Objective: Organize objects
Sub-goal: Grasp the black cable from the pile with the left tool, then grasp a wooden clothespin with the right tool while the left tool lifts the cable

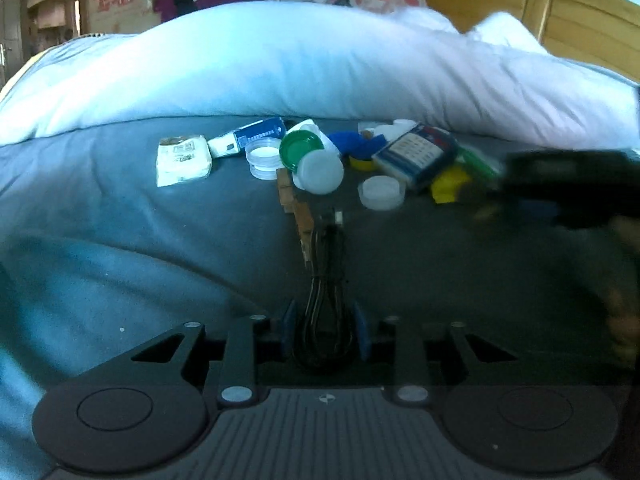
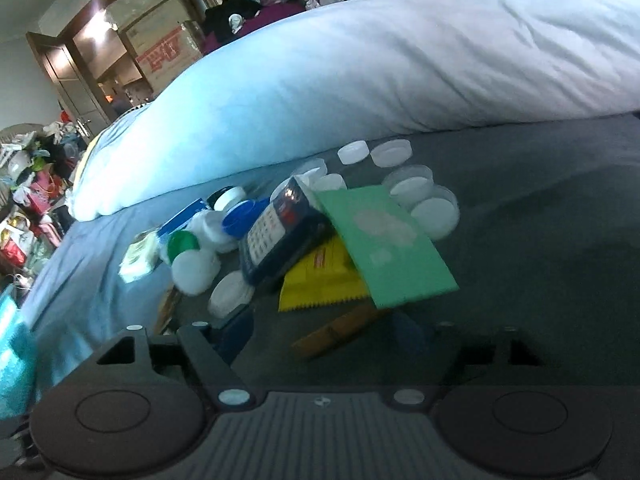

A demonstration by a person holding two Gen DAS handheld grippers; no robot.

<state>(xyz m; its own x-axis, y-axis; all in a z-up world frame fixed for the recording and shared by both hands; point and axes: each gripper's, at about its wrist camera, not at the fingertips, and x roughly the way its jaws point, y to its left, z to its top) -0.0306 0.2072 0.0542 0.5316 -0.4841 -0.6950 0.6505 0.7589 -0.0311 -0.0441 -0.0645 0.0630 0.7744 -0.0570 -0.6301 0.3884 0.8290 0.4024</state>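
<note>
A heap of small objects lies on the grey bedsheet (image 1: 160,240). It includes a boxed calculator (image 1: 416,156), a green lid (image 1: 300,150), white lids (image 1: 320,170) and a white packet (image 1: 182,160). My left gripper (image 1: 325,330) is shut on a coiled black cable (image 1: 324,312), whose plug end points toward the heap. Wooden clothespins (image 1: 300,216) lie just beyond it. My right gripper (image 2: 324,336) is open, with a wooden clothespin (image 2: 340,332) lying between its blurred blue fingers (image 2: 236,336). Right ahead of it are a green packet (image 2: 384,240), a yellow packet (image 2: 320,280) and the calculator (image 2: 280,236).
A big white duvet (image 1: 300,64) bulges behind the heap. Clear round tubs (image 2: 434,212) and white caps (image 2: 390,152) lie to the right of the green packet. The right gripper shows as a dark blur (image 1: 572,188) in the left wrist view. Piled clothes and cardboard boxes (image 2: 160,40) stand behind the bed.
</note>
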